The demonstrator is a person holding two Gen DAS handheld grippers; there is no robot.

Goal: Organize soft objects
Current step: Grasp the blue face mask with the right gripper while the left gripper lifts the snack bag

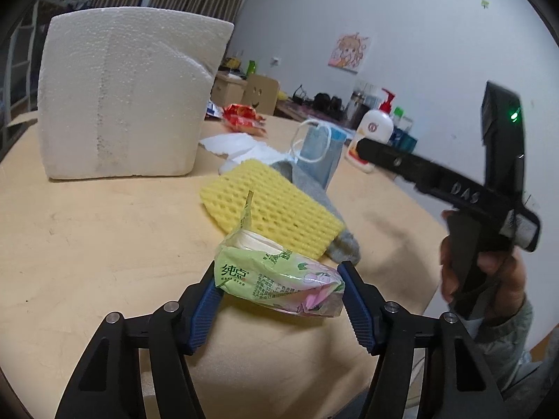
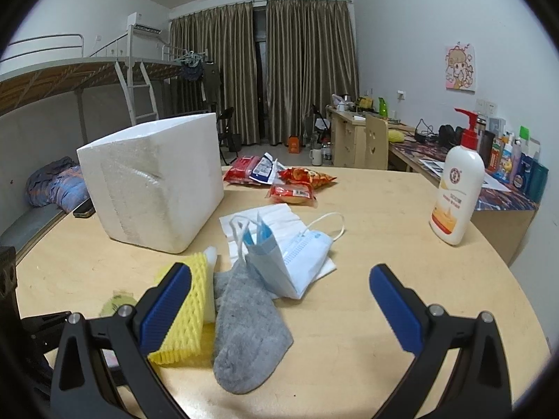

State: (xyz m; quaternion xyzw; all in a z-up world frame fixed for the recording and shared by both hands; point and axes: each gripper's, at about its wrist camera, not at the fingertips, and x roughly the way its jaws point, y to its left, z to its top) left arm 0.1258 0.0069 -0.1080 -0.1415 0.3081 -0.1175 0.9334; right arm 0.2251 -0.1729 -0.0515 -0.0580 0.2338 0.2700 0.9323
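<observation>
My left gripper (image 1: 279,281) is shut on a green tissue pack (image 1: 279,279), held just above the table's near edge. Behind it lie a yellow foam net (image 1: 269,206), a grey sock (image 1: 311,188) and a blue face mask (image 1: 319,146). In the right wrist view my right gripper (image 2: 279,282) is open and empty above the grey sock (image 2: 248,321), with the yellow foam net (image 2: 188,314) by its left finger and the face mask (image 2: 290,251) ahead. The white foam box (image 2: 153,181) stands at the left and also shows in the left wrist view (image 1: 122,94).
A lotion pump bottle (image 2: 457,188) stands at the right of the wooden table (image 2: 384,230). Red snack packets (image 2: 290,181) lie at the back. White paper (image 2: 262,220) lies under the mask. A phone (image 2: 84,207) lies left of the box.
</observation>
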